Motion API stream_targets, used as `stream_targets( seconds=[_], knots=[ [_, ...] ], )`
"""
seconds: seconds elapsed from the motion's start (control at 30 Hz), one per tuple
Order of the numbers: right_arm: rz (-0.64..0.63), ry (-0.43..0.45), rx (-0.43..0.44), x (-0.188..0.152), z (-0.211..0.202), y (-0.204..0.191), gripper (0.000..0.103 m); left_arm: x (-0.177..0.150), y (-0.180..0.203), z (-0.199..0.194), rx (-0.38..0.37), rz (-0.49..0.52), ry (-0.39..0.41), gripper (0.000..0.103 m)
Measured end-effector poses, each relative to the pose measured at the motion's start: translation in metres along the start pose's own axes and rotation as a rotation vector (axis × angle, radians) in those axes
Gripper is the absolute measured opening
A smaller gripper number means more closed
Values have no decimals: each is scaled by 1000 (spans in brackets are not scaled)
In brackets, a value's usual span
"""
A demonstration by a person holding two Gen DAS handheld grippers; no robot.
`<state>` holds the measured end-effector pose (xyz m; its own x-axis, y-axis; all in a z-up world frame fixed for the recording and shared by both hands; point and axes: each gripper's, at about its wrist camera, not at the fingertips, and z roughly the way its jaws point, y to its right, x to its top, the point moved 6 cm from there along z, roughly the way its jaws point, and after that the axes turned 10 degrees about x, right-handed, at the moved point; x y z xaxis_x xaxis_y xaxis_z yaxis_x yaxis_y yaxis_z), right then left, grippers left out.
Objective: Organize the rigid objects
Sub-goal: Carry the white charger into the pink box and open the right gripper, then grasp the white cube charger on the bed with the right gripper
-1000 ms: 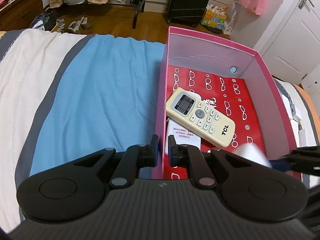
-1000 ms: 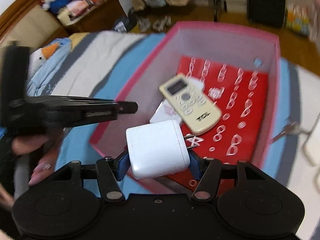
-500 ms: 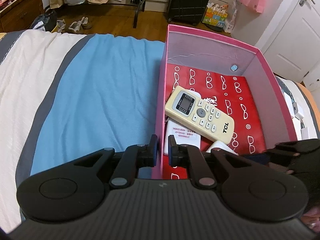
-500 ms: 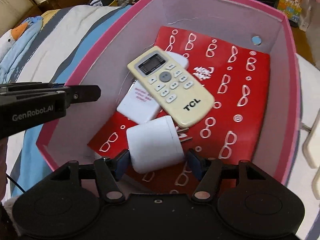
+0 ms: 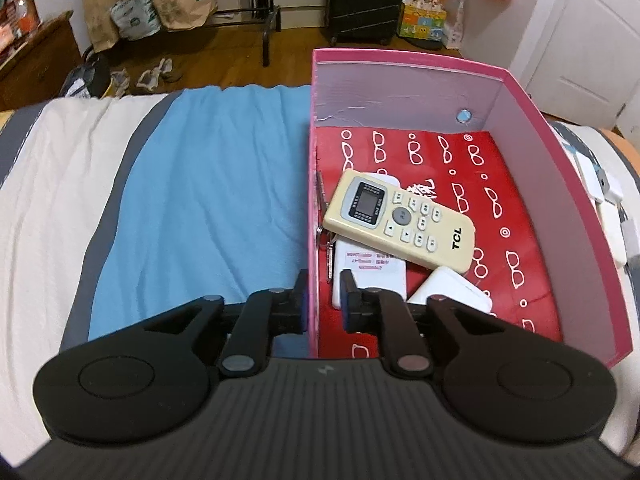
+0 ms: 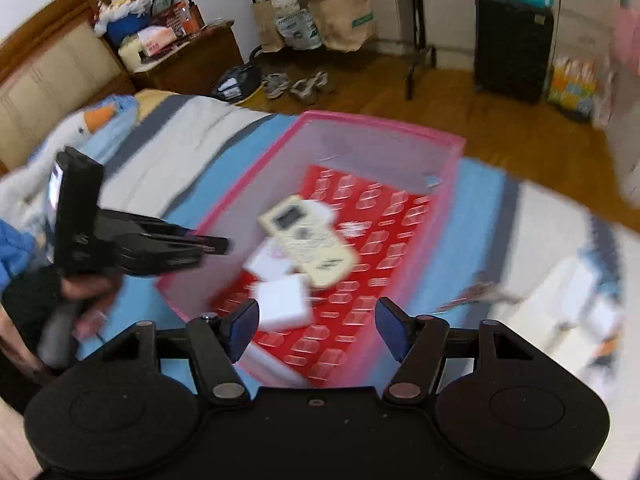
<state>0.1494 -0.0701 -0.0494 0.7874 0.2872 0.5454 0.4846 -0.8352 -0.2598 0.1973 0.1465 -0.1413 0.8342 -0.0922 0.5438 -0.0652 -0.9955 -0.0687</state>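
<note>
Since the white square plastic charger block (image 5: 450,289) already lies in the pink cardboard box (image 5: 404,65), lower centre w/ the cream TCL remote (image 5: 400,220), that step looks done; more white bits (image 5: 602,190) wait at right edge. Left gripper (image 5: 325,301) straddles the box wall, jaws opening. Only right wrist view shows right gripper (image 6: 316,326) agape, empty.

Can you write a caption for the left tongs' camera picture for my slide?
Left tongs opening astride the pink box wall; TCL remote and white charger lie inside.
</note>
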Motion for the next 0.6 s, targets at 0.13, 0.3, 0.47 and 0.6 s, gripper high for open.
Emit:
stream_targets(
  seconds=[0.13,0.3,0.47,0.6],
  knots=[
    [88,7,-77,-13,-17,59,70,0,1,0,12,5,-3,16],
    [337,17,-110,-42,-13,132,70,1,-2,1,-1,-20,-13,16],
    [474,36,-199,-74,11,184,70,1,-1,2,6,-22,-16,16],
    [432,54,-306,-84,27,210,62,1,-1,3,9,-23,-18,16]
  ],
)
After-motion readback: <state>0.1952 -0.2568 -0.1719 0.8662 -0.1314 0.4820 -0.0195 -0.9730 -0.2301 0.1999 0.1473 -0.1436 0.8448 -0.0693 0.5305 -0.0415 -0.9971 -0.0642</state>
